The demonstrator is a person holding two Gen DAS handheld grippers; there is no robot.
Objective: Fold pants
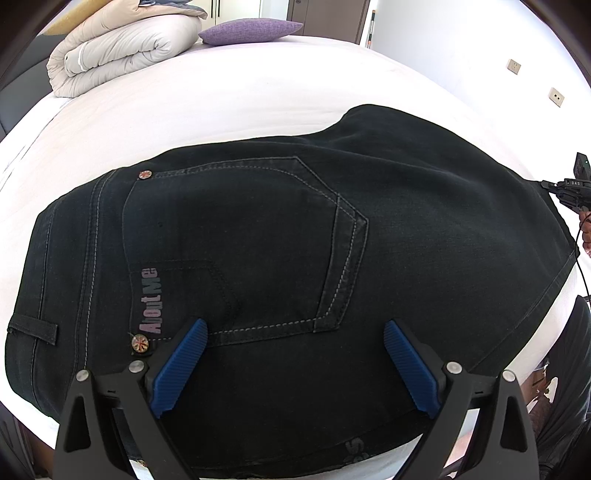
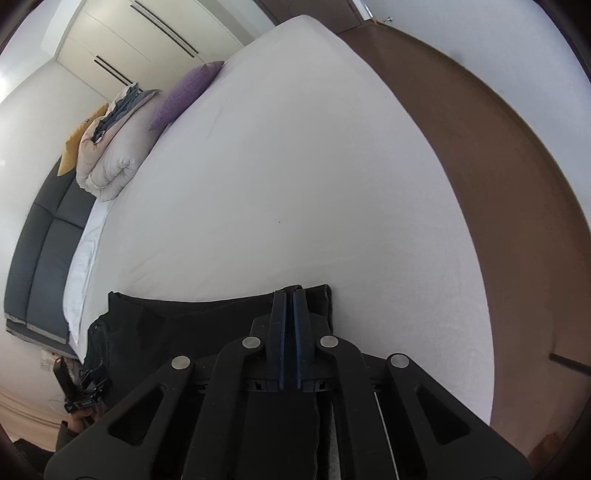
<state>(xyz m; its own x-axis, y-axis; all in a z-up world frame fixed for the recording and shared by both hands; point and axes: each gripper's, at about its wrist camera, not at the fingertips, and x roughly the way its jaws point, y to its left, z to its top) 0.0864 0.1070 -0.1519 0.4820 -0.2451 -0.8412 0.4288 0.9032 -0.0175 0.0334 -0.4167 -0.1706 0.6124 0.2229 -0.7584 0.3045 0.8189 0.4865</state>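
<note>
Black jeans [image 1: 258, 240] lie folded on the white bed [image 1: 240, 96], back pocket and an "AboutMe" label facing up. My left gripper [image 1: 295, 332] is open, its blue pads [image 1: 181, 365] spread wide just above the jeans near the waistband. In the right wrist view my right gripper [image 2: 289, 295] is shut on the edge of the jeans [image 2: 184, 321], pinching the dark cloth between its blue pads. The right gripper also shows at the right edge of the left wrist view [image 1: 576, 188].
A rolled beige duvet [image 1: 122, 51] and a purple pillow [image 1: 251, 29] lie at the far end of the bed. A brown floor [image 2: 498, 155] runs along the bed's right side. A grey headboard [image 2: 40, 258] stands at the left.
</note>
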